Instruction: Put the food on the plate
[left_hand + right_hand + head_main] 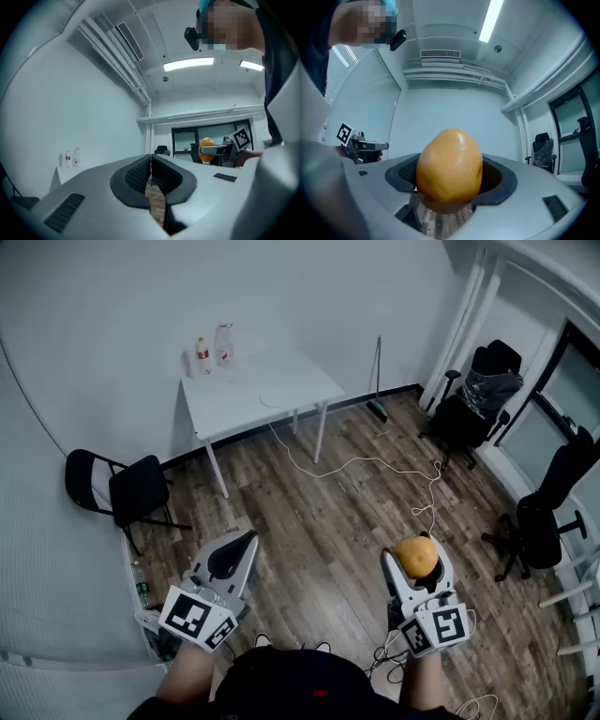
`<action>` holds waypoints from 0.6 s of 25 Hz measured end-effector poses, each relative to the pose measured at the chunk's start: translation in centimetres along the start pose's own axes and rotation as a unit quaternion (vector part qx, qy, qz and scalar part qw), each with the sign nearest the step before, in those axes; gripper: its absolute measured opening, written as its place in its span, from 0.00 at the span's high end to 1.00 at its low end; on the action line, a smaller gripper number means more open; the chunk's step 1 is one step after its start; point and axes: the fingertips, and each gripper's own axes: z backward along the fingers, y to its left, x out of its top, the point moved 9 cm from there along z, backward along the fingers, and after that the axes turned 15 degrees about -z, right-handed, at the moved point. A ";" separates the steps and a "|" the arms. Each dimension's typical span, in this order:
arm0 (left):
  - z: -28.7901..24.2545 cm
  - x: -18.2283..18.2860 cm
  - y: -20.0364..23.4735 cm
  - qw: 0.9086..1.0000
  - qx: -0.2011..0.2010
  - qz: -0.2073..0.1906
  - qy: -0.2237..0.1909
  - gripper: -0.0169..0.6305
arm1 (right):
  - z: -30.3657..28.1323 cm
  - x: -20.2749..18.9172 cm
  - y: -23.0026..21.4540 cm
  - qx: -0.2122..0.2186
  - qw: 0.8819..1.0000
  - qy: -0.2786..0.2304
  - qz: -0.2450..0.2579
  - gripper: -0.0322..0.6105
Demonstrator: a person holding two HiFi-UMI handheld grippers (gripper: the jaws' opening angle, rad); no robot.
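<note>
since the right gripper (449,180) has its two dark pads (401,171) pressed against the sides of the orange fruit (449,164), the jaws stand wide but clenched on it, and the fruit sits right at their tips, filling the gap between them. its longer axis stands upright across the jaws, narrower end on top in the right gripper view, so the pads pinch it at its broad middle and its lower end hangs over the wooden floor (319,521). the left gripper (151,169) has its jaws pressed together with nothing between them; it is held low at the person's left, well apart from the fruit, which shows in the left gripper view off to the right. further out, the white plate (278,397) lies on the near right part of the white table (225,409), far ahead of both grippers and across the floor; from the right gripper it lies ahead and to the left. two bottles (212,351) stand at the table's far left corner, well apart from the plate. the left gripper is on the side a little nearer the table, but the fruit is in the right one, so i judge that the coming move turns on carrying the right gripper forward and leftward until the fruit is over the plate, which means walking to the table first.
</note>
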 end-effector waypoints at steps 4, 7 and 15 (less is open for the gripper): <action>-0.2 -0.2 -0.2 1.000 -0.001 0.000 -0.001 0.94 | -0.2 -0.3 0.0 0.004 1.000 0.002 0.001 0.40; -0.3 -0.2 -0.4 1.000 -0.003 0.001 0.000 0.94 | -0.2 -0.1 0.0 0.010 1.000 -0.001 -0.002 0.40; -1.2 -0.2 -1.6 1.000 -0.010 0.004 0.009 0.94 | 0.0 0.6 -0.8 0.023 1.000 -0.018 -0.002 0.40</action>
